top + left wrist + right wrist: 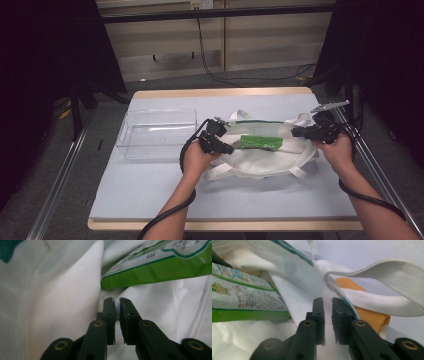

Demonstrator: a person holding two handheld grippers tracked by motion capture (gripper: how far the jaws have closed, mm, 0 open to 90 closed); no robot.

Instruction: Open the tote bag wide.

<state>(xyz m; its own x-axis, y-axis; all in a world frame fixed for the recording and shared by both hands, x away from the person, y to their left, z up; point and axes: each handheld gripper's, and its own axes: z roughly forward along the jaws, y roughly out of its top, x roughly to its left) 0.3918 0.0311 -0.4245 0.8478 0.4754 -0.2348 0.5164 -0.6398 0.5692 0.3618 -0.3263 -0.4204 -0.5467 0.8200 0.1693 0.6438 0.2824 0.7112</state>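
The left gripper (117, 302) rises from the bottom edge, its two black jaws standing nearly together with only a thin slit between them. Whether any cloth is caught in that slit cannot be told. All around the jaws lies the white fabric bag (62, 302), creased and folded, with a stitched seam running down its left part and a patch of teal print (8, 248) in the upper left corner. Above and to the right of the jaws, a green and white packet (155, 267) rests on the fabric, its lower corner just above the jaw tips.
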